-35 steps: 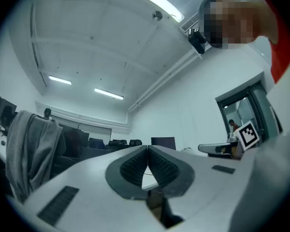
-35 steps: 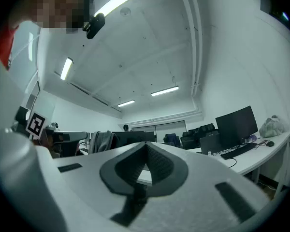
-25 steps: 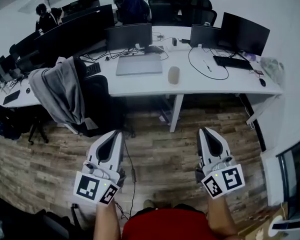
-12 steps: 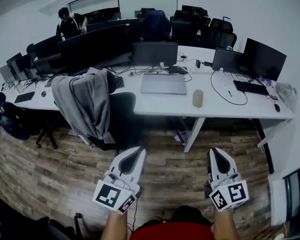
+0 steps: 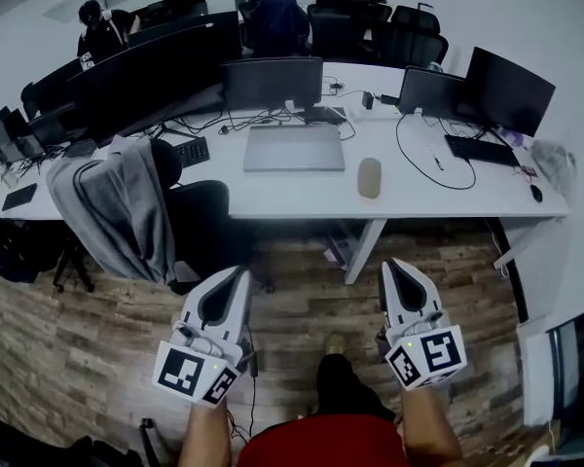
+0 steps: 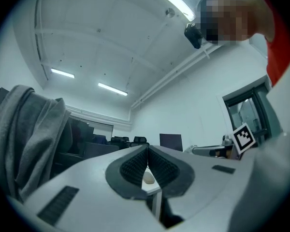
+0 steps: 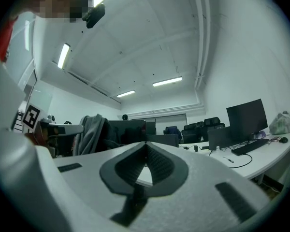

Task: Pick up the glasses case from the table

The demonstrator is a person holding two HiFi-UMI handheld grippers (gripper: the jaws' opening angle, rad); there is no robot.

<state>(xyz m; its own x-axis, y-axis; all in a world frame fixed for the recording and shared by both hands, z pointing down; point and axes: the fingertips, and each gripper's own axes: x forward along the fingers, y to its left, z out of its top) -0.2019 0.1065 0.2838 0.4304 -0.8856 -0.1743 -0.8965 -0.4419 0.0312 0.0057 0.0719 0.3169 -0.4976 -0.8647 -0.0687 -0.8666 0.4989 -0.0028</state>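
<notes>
A beige oval glasses case lies on the white desk, to the right of a closed grey laptop. In the left gripper view the case shows small beyond the jaw tips. My left gripper and right gripper hang over the wooden floor, well short of the desk, both pointing toward it. Both are shut with nothing between the jaws. The right gripper sits nearly in line with the case; the left gripper is further left.
A chair with a grey jacket stands at the desk, left of my grippers. Monitors, a keyboard and cables crowd the desk's back and right. A person sits at the far left rear. A desk leg stands ahead.
Both grippers have moved forward toward the desk and slightly down, still shut. The view swung, so the desk and case shifted in the head view.
</notes>
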